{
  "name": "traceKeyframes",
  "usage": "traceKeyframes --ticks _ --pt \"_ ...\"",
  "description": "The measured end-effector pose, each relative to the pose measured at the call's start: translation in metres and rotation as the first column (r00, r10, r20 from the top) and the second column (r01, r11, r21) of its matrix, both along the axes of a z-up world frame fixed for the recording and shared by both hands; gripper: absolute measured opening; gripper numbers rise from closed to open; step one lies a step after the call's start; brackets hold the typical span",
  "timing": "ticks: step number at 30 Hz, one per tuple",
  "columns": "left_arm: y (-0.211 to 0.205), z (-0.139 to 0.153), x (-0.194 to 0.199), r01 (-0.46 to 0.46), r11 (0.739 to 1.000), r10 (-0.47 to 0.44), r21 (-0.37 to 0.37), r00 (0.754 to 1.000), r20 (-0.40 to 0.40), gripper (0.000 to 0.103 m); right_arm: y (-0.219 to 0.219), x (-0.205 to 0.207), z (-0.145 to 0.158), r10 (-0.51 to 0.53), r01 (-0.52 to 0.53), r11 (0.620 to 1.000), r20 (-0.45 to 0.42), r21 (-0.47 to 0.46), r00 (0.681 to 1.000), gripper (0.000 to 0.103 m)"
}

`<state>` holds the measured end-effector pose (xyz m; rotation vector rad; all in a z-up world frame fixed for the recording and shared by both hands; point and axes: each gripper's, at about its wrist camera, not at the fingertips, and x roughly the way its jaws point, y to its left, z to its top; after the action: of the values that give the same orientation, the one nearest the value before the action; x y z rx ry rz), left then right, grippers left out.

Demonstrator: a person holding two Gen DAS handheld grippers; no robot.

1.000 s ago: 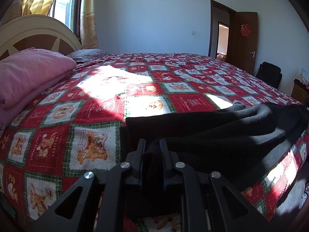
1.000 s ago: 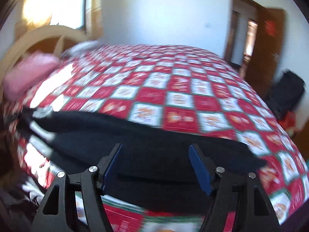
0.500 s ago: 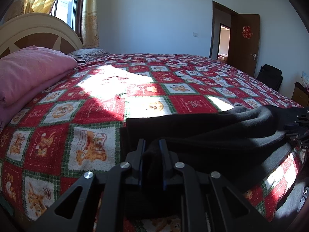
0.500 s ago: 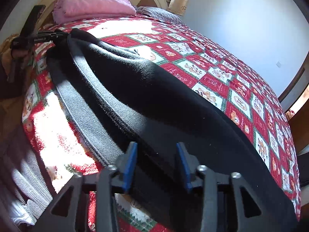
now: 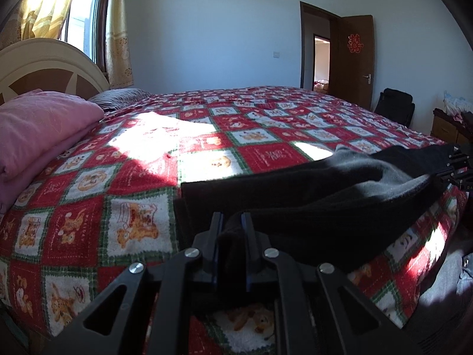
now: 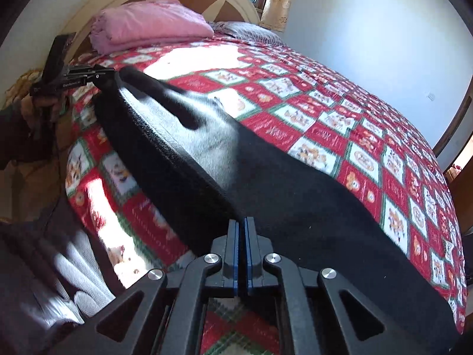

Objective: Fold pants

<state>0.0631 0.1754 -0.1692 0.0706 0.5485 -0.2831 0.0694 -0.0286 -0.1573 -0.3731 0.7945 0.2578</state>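
Note:
Black pants [image 5: 310,204] lie along the near edge of the bed. My left gripper [image 5: 231,224] is shut on one end of them, with black cloth bunched between its blue pads. My right gripper [image 6: 242,227] is shut on the pants' edge [image 6: 266,189] at the other part. In the right wrist view the left gripper [image 6: 100,75] shows at far left, holding the lifted pants end. In the left wrist view the right gripper [image 5: 456,167] shows at the far right edge, at the raised cloth.
The bed has a red, green and white patchwork bedspread [image 5: 142,183]. A folded pink blanket [image 5: 35,130] and a striped pillow [image 5: 118,97] lie by the headboard [image 5: 44,68]. An open door [image 5: 351,59] and a black bag [image 5: 394,109] stand beyond the bed.
My right gripper has closed from wide open onto the pants' edge. The right end of the pants has risen off the bedspread. My left gripper stays shut on its end.

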Motion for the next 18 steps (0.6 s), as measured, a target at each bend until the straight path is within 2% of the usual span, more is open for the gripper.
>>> traceKeyframes --ticks 3,6,9,10,11,13,15,18 --pt "0.004 -0.009 -0.002 -0.013 1.000 0.012 -0.022 1.000 -0.013 0.016 0.003 0.005 -0.025 -0.010 0.010 1.000 -0.054 -0.005 0.999 0.003" --pt "0.008 -0.008 -0.006 -0.013 0.999 0.012 -0.032 1.000 -0.012 0.021 0.004 0.002 -0.027 -0.008 0.008 1.000 -0.053 -0.006 0.999 0.004" --pt "0.016 -0.006 -0.012 -0.034 0.999 0.034 -0.002 0.999 0.000 0.041 0.004 0.000 -0.028 0.000 0.000 1.000 -0.061 -0.003 0.998 0.004" --pt "0.021 -0.006 -0.014 -0.044 0.999 0.044 -0.004 0.999 0.001 0.053 0.005 -0.001 -0.029 0.002 -0.002 1.000 -0.062 0.000 0.998 0.004" --pt "0.026 -0.006 -0.017 -0.054 0.999 0.054 -0.008 0.999 0.002 0.059 0.003 -0.002 -0.029 0.000 0.000 1.000 -0.062 0.003 0.998 0.005" --pt "0.037 -0.007 -0.024 -0.059 0.998 0.059 -0.009 0.998 -0.008 0.061 0.003 -0.004 -0.029 -0.001 0.001 1.000 -0.060 0.000 0.998 0.005" --pt "0.045 -0.009 -0.031 -0.081 0.996 0.081 0.021 0.997 -0.013 0.066 0.001 -0.005 -0.028 0.000 0.000 1.000 -0.061 0.002 0.998 0.008" --pt "0.062 -0.011 -0.038 -0.132 0.991 0.133 0.036 0.991 -0.026 0.067 0.000 -0.008 -0.028 -0.009 0.010 1.000 -0.055 0.007 0.998 0.009"
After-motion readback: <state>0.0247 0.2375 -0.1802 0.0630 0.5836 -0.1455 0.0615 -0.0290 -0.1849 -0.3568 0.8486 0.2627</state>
